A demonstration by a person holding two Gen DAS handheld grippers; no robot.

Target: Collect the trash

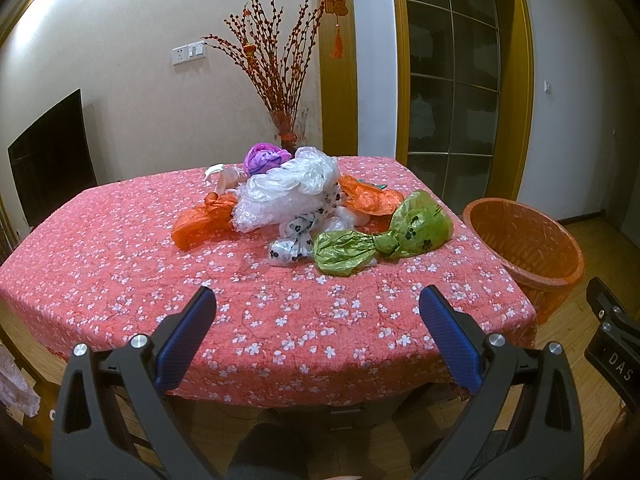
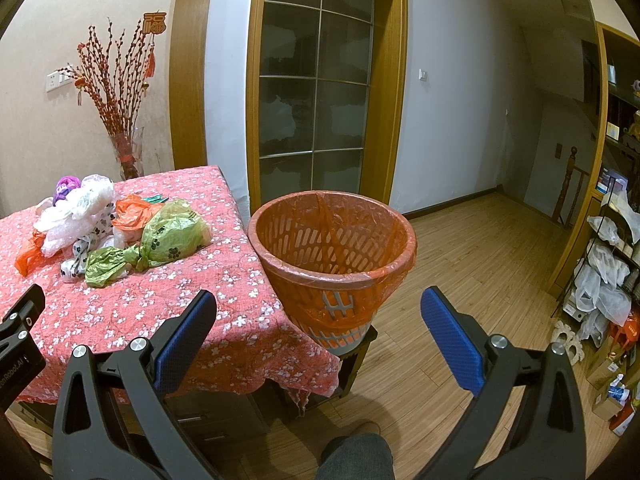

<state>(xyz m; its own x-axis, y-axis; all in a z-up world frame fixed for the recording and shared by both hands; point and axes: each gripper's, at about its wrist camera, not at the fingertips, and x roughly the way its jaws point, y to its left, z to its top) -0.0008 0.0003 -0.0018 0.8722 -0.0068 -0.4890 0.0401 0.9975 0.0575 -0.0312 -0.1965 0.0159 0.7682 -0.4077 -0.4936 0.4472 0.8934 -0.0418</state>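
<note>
Jaws spread wide on my left hand-held gripper [image 1: 318,300] and right hand-held gripper [image 2: 318,300], both empty, touching nothing. Crumpled bags [image 1: 304,200] lie heaped on the counter [image 1: 120,264] ahead of my left; lined bin [image 2: 334,240] stands straight ahead of my right.

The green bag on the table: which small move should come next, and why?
Probably move the left gripper forward toward the green bag. Both grippers are open and hold nothing, the right gripper points at the lined orange basket, and this bag lies at the near edge of the pile, beside that basket.
</note>
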